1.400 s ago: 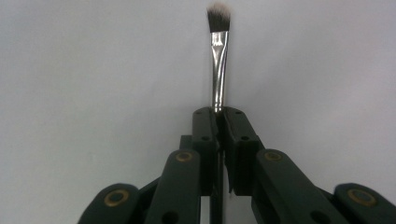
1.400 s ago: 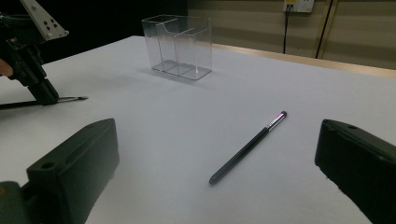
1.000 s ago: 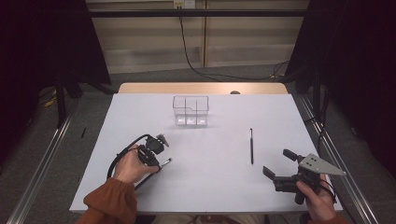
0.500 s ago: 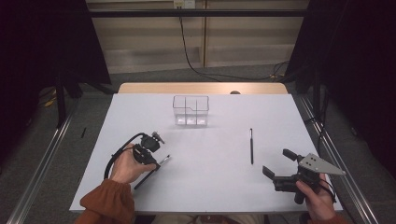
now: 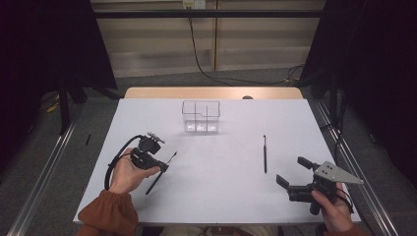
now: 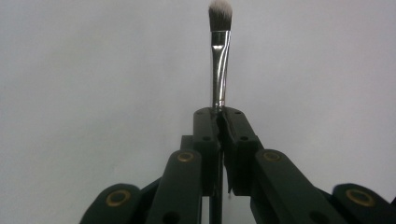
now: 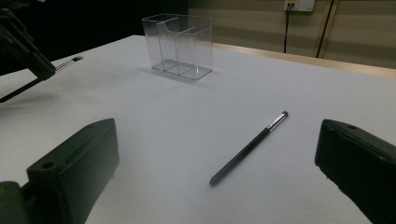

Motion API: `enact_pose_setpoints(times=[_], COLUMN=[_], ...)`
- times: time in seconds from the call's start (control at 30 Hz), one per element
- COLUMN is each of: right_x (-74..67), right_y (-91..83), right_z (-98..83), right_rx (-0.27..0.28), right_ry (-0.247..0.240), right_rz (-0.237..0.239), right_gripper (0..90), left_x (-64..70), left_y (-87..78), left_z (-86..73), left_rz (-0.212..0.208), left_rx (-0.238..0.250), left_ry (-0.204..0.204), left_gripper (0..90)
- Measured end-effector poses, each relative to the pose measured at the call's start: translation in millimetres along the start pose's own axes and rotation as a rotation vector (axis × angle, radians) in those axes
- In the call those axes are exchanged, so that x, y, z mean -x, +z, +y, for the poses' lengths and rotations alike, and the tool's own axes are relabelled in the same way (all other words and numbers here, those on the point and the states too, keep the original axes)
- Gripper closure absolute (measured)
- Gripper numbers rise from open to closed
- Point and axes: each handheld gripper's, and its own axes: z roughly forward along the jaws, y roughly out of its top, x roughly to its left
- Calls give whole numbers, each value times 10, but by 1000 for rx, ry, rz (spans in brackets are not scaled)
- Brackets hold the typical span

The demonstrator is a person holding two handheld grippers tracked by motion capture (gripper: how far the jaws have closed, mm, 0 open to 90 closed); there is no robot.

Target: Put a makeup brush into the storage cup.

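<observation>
Now my left gripper (image 5: 166, 164), clamped on the makeup brush (image 6: 219, 51), has lifted it off the table, short of the clear organizer (image 5: 200, 116); my right gripper (image 5: 292, 173) waits wide open.

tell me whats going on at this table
A person works at a white table with a gripper in each hand. The left gripper is shut on a small makeup brush, held clear of the table with its bristles pointing away from the hand. The right gripper rests open near the table's right edge. A dark pen lies flat in front of it, untouched. A clear divided organizer stands empty toward the far side.
</observation>
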Motion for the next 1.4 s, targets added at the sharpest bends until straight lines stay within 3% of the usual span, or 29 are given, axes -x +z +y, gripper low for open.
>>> enact_pose_setpoints(times=[0.1,0.37,0.63,0.8,1.03,1.4], right_x=[0,-1,1,0,0,2], right_y=[-1,0,-1,-2,0,-1], right_z=[0,0,0,2,2,2], right_rx=[0,0,1,3,4,4], right_ry=[1,0,-2,-4,-3,-3], right_rz=[0,0,2,4,3,3], right_gripper=[0,0,0,0,0,0], left_x=[1,17,44,96,146,160], left_y=[-17,-72,-128,-198,-258,-308], left_z=[0,-1,-12,-22,-38,-34], left_rz=[-7,-18,-7,-16,-21,-42], left_rx=[26,106,216,322,417,541], left_ry=[-19,16,17,58,111,121], left_gripper=[847,846,846,845,846,845])
